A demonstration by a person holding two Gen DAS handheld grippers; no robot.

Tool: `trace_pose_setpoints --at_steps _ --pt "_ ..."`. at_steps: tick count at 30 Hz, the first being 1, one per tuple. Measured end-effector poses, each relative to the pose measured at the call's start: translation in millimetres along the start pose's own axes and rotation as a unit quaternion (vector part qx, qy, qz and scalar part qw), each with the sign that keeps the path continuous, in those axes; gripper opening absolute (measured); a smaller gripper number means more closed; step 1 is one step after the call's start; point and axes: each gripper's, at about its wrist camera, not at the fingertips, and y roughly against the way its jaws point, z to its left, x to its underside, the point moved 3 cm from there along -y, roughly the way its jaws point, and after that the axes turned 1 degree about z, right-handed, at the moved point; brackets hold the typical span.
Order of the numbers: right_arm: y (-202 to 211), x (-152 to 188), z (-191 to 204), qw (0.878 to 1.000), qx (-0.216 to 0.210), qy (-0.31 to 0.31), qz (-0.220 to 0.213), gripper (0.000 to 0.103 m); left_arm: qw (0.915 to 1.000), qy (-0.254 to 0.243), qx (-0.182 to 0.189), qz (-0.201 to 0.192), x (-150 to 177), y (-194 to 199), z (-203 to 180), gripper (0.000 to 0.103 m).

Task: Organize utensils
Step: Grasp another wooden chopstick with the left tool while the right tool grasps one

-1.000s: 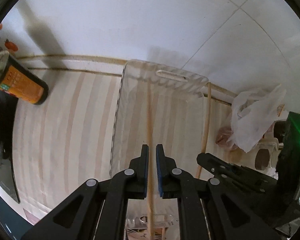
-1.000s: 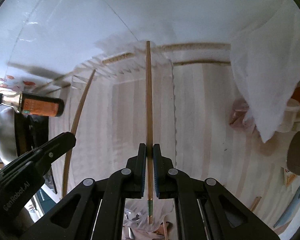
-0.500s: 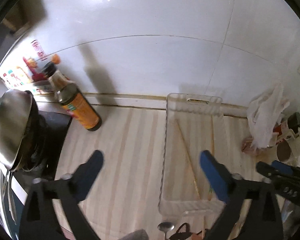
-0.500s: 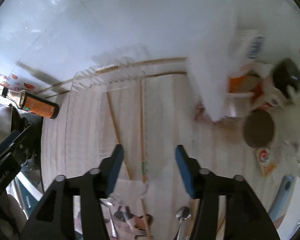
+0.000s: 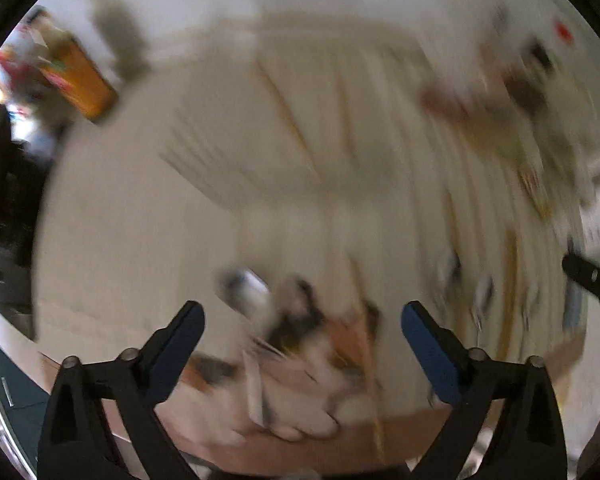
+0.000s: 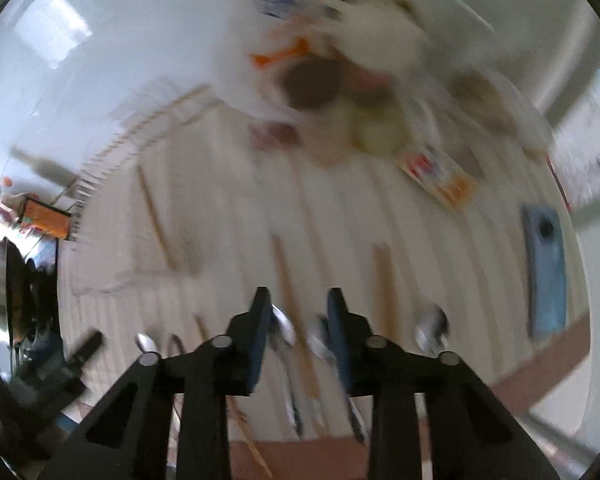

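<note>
Wooden chopsticks (image 6: 156, 216) lie blurred — left fingers (image 5: 188, 332) wide, right fingers (image 6: 260, 320) narrowing, both empty.

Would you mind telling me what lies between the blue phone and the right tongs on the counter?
In the right wrist view, a spoon and a wooden chopstick lie between the blue phone and the right tongs.

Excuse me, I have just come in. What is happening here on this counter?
A person is sorting utensils with two hand-held grippers. Two chopsticks already lie in the clear tray. Both grippers are empty now. The left gripper stands wide open above a blurred pile of utensils. The right gripper, whose jaws have just been closing, hangs over loose spoons and another chopstick, gripping nothing yet. The pictures are blurred.
</note>
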Motion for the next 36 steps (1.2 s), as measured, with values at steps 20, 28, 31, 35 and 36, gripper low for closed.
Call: trace_pose_setpoints --at_steps 20,28,31,35,36 --pt "-72.1 89.2 -12.6 0.995 -0.01 0.021 0.099 0.022 0.995 -0.045 -0.016 0.088 32.4 -69.0 -23.2 0.004" --pt "-104.6 97.3 20.0 0.99 0.043 0.086 0.101 0.008 0.9955 -0.033 -0.013 0.088 43.7 -66.6 -5.5 0.005" --pt "-104.2 104.2 21.1 0.989 0.052 0.089 0.109 0.007 0.9957 -0.035 -0.012 0.085 53.7 -66.7 -4.1 0.005" --pt "-101.3 127.1 16.1 0.984 0.054 0.09 0.14 0.007 0.9958 -0.029 -0.008 0.086 57.6 -65.4 -0.8 0.005" --pt "-100.6 132.0 14.3 0.984 0.055 0.09 0.146 0.007 0.9958 -0.029 -0.009 0.086 53.9 -65.4 1.2 0.005"
